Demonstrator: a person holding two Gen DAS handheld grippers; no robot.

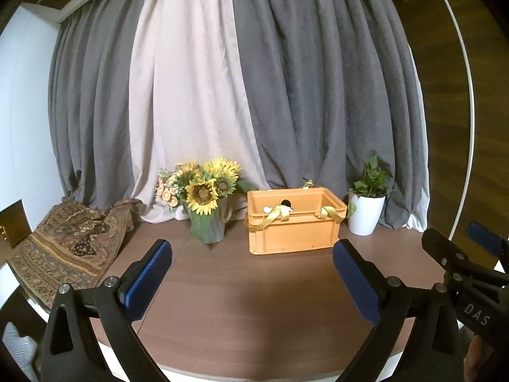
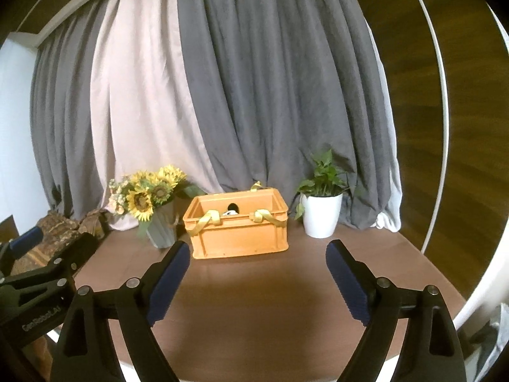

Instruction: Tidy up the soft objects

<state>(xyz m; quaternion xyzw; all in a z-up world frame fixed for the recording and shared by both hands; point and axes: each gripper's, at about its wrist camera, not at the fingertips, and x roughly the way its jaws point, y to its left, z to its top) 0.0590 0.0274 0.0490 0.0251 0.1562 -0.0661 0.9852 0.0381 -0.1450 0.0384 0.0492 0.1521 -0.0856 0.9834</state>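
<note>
Grey and pale pink curtains [image 1: 222, 95] hang across the whole back of the scene, reaching down to the brown wooden table [image 1: 254, 302]. A patterned brown cloth [image 1: 73, 248] lies bunched at the table's far left edge. The orange plastic crate [image 1: 294, 226] stands upright toward the back of the table, between a grey vase of sunflowers [image 1: 206, 200] on its left and a white pot holding a green plant [image 1: 366, 210] on its right, apart from both. Yellow fabric straps [image 1: 270, 218] drape over the crate's front rim and down its outer face. Inside the crate a small soft item in white and black [image 1: 284, 207] shows just above the rim; what it is cannot be told. The left gripper [image 1: 253, 281] stands over the near table with fingers wide apart and nothing between them. The right gripper [image 2: 257, 283], just beside it, likewise has its blue-padded fingers spread and empty
</note>
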